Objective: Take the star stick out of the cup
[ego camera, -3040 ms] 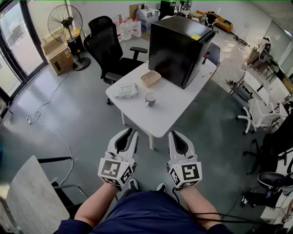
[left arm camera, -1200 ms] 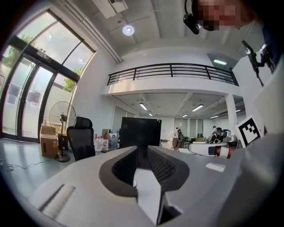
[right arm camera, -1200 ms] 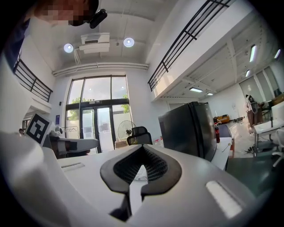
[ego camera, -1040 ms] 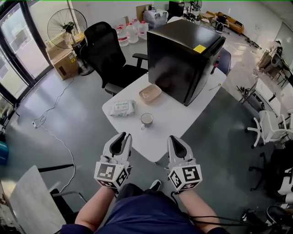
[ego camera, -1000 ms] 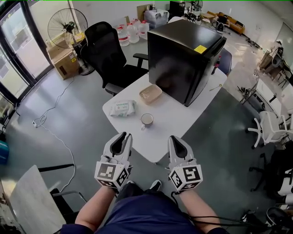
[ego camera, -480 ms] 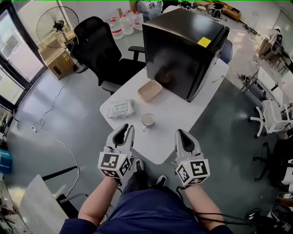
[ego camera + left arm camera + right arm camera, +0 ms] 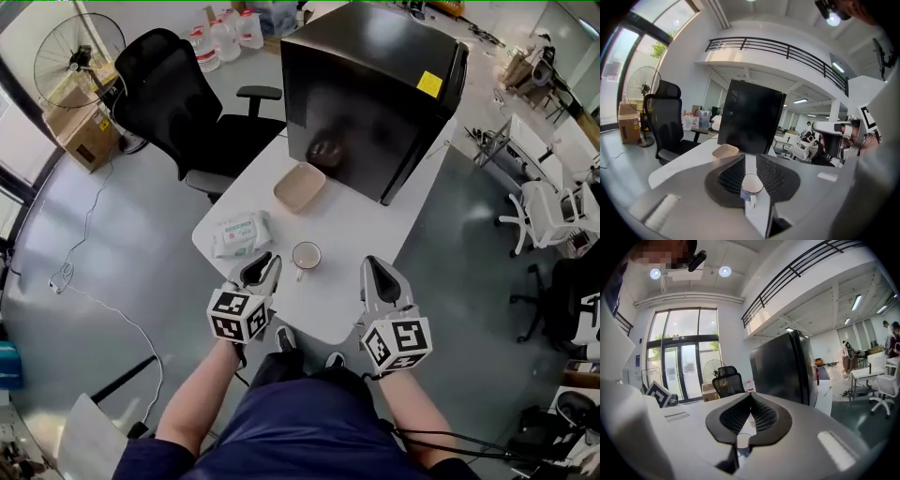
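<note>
A white cup (image 7: 306,255) with a dark outside stands near the front of the white table (image 7: 361,225). No star stick shows in it in any view. My left gripper (image 7: 269,258) hovers over the table's near edge, just left of the cup, its jaws a narrow slit apart with nothing held. In the left gripper view the cup (image 7: 751,186) shows through the left gripper (image 7: 745,161). My right gripper (image 7: 372,265) hangs to the right of the cup, shut and empty. Below the closed tips of the right gripper (image 7: 751,397), the cup (image 7: 740,442) appears small.
A black mini fridge (image 7: 375,84) fills the table's far side. A beige tray (image 7: 300,187) lies in front of it, and a wipes pack (image 7: 240,232) lies left of the cup. A black office chair (image 7: 173,94) stands at the table's far left.
The person has walked up to the table. Both grippers, once over the floor short of it, now reach its near edge on either side of the cup.
</note>
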